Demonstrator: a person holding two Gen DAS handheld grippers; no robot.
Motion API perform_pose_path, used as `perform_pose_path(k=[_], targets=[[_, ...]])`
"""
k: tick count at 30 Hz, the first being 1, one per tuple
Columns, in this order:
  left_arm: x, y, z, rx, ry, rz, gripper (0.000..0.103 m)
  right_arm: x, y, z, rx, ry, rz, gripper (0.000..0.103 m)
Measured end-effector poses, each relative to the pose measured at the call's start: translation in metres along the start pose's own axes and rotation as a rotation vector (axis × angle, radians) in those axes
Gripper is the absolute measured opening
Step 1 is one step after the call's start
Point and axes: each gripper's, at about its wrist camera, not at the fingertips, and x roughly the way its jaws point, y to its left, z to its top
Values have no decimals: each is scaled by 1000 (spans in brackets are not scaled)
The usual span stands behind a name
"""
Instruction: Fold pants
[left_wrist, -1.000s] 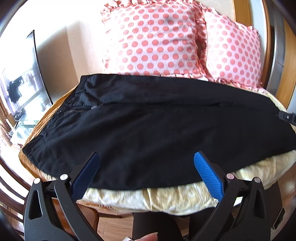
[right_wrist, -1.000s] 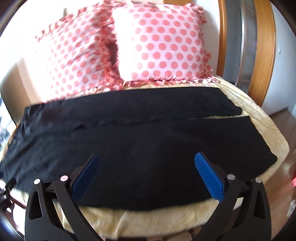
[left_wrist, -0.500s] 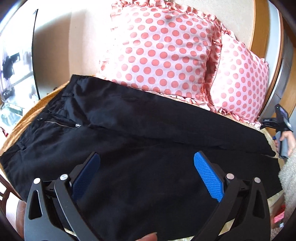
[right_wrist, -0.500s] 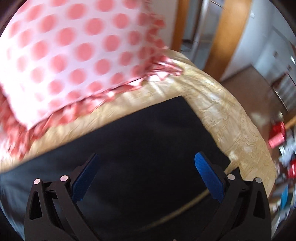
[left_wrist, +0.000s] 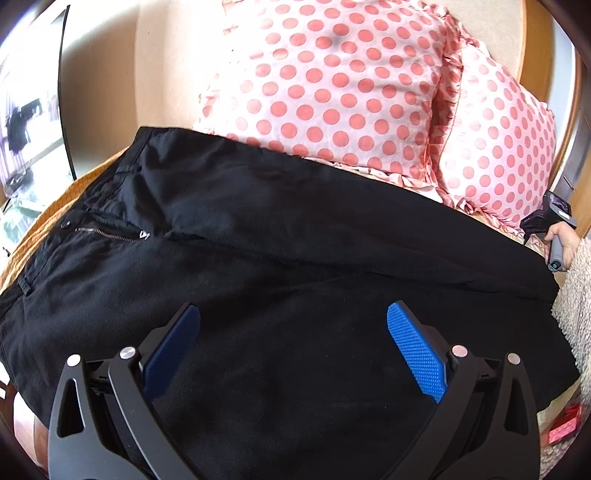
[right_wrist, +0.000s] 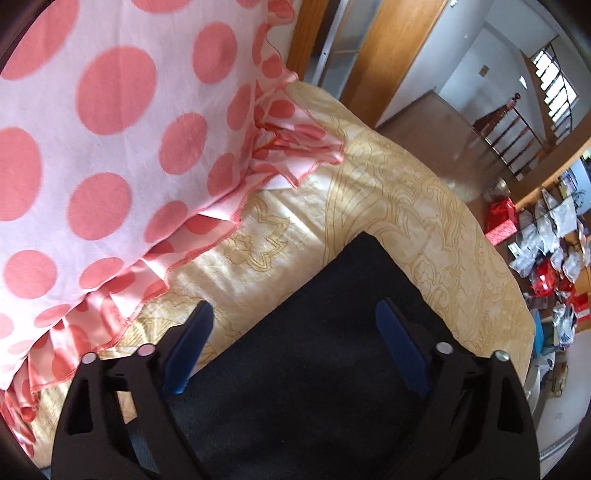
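Note:
Black pants lie spread flat across the bed, waistband and zipper at the left, legs running right. My left gripper is open and empty above the near leg, around the thigh. My right gripper is open and empty, hovering over the hem end of the far leg, its fingers astride the cloth. The right gripper also shows in the left wrist view, held by a hand at the far right.
Two pink polka-dot pillows lean at the head of the bed, close behind the far leg. The bed has a yellow patterned cover. A wooden door frame and a cluttered floor lie beyond the right edge.
My left gripper has moved forward over the pants. My right gripper has swung right and closed in on the far leg's hem. Both stay open.

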Motion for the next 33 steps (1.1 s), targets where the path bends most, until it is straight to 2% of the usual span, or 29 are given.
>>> perform_pose_path(k=[6,8,11,13,15,19,23,29,33], targets=[[7,1,1,1,28,-23,101,1,-9,-10,45,9,36,87],[7,0,1,0,30,-30,101,1,-15,-12,74,10,64,78],[2,-4,0,24,-11,7,101,0,-19,-14,79,-4,141,63],[-3,-8,-1,48,-48,22,101,-3,-19,-16,68,-14,169,47],[-5,-11,-1,75,-49,24,101,-5,-21,-18,74,-19,186,31],[-4,-5,-1,48,-10,-33,101,-11,-32,-24,80,-22,243,18],[-4,3,-3,-2,5,-82,101,-22,-50,-35,73,-50,329,14],[-11,1,-2,16,-41,-14,101,-43,-83,-67,43,-100,413,12],[-16,4,0,-11,-71,-35,101,-59,-110,-101,18,-146,466,12]])
